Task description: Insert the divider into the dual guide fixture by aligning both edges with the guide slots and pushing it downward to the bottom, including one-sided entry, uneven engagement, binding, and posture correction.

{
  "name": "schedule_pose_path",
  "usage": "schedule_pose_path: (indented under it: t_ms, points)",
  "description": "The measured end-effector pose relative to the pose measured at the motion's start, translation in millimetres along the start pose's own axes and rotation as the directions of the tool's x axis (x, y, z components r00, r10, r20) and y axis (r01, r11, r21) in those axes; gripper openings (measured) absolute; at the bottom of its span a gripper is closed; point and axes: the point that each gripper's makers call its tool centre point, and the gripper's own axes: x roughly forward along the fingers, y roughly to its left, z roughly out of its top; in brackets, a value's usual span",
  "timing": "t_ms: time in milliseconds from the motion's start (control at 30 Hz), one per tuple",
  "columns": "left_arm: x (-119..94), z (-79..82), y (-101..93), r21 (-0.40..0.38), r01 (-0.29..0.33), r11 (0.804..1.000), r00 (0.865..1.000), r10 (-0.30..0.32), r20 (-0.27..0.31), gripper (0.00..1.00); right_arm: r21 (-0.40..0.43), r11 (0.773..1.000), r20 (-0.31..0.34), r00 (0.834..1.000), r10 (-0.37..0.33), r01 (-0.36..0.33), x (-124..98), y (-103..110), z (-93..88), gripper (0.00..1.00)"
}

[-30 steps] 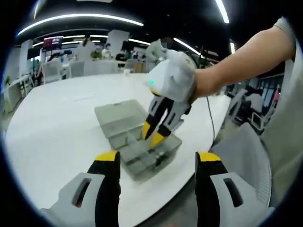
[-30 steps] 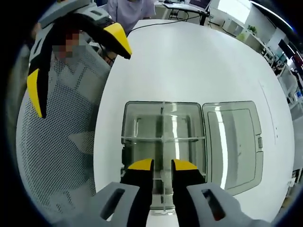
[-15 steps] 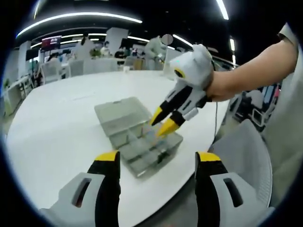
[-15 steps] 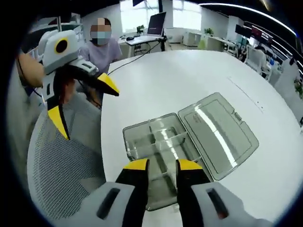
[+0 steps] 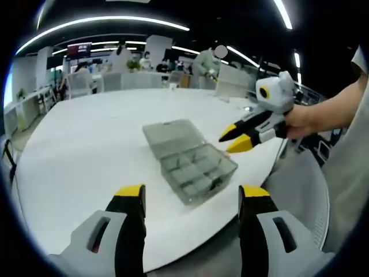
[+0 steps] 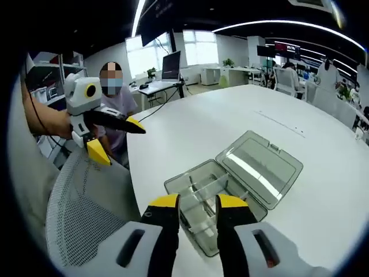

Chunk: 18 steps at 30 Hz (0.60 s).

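Note:
A clear grey organiser box lies on the white table with its lid folded open flat. Thin clear dividers stand in its tray, forming compartments. My right gripper, held in a hand, hovers just right of the box and clear of it. Its own view has its jaws slightly apart with nothing between them, above the tray's near end. My left gripper is wide open short of the box, and appears off the table edge, gripping nothing.
The round table's rim curves close by the box. A grey mesh chair sits beside the table, and a person sits behind it. Office desks and chairs line the background.
My right gripper has lifted off the box and drawn back to one side, its jaws a little wider. Both cameras have pulled away, so the box looks smaller.

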Motion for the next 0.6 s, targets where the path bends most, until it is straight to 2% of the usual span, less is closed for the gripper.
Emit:
schedule_pose_path:
  t_ms: [67,233,433,567,600]
  points:
    - [1.8,4.0,-1.1,0.007,0.0,1.0,1.0,0.0,0.006,0.64,0.002,1.0,0.026,1.0,-0.017,0.017,-5.4,-0.3,2.7,0.17]
    - [3.2,1.9,-4.9,0.02,0.008,1.0,1.0,-0.008,-0.005,0.65,-0.047,0.995,0.096,0.992,-0.079,0.084,-26.2,-5.0,10.7,0.0]
    - [4.5,1.1,-3.8,0.022,0.006,1.0,1.0,-0.006,-0.008,0.66,0.007,0.993,0.124,0.986,-0.115,0.115,-44.8,-6.6,8.2,0.01]
    - [4.9,-1.1,-2.6,0.037,-0.009,0.999,1.0,0.01,-0.02,0.67,0.013,0.99,0.121,0.983,-0.141,0.14,-56.1,-3.4,3.4,0.07]
    - [5.1,-1.9,-2.0,0.04,-0.015,0.999,1.0,0.015,-0.023,0.68,0.019,0.988,0.113,0.982,-0.153,0.151,-57.9,-4.0,0.4,0.11]
